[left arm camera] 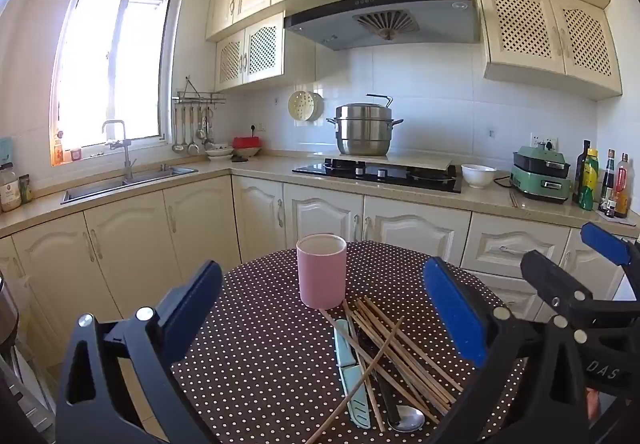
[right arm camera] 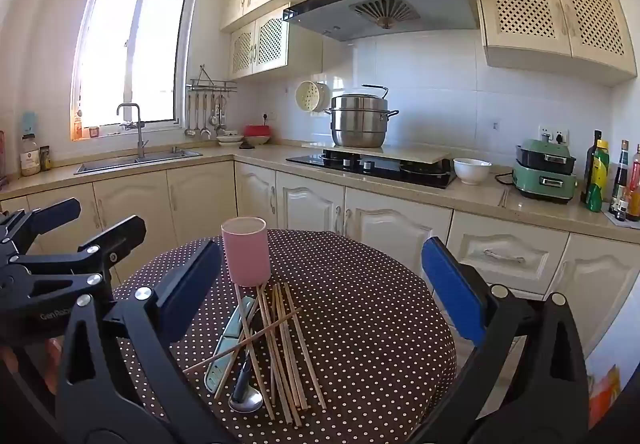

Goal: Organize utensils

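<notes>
Nothing picked yet: left claw (left arm camera: 320,308) and right claw (right arm camera: 320,284) both gape wide, empty, above the chopsticks (right arm camera: 286,348) (knife and spoon tangled in); next, pinch one for the pink cup (right arm camera: 245,251).

Round polka-dot table (left arm camera: 260,324): pink cup (left arm camera: 322,270), chopsticks (left arm camera: 404,348), pale-green knife (left arm camera: 351,376), spoon (left arm camera: 404,418) heaped beside.
</notes>
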Demonstrator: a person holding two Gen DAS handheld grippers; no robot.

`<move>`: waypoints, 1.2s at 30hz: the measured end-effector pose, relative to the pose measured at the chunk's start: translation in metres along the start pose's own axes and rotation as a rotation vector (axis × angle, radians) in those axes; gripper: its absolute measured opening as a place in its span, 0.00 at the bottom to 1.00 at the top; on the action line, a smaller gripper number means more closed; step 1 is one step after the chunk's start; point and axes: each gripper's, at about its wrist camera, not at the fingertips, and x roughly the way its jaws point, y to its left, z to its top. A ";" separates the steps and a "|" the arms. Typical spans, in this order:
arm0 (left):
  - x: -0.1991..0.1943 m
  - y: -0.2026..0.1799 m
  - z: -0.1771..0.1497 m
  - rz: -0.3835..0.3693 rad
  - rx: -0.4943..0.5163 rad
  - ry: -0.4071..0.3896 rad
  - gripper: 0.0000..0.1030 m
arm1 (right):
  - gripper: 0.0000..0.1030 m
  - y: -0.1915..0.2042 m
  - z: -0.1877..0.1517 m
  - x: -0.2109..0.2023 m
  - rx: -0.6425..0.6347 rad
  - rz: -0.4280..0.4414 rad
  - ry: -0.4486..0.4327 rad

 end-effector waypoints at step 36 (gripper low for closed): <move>-0.001 -0.005 -0.005 -0.004 0.000 -0.011 0.96 | 0.95 -0.002 -0.006 0.006 0.027 0.009 0.011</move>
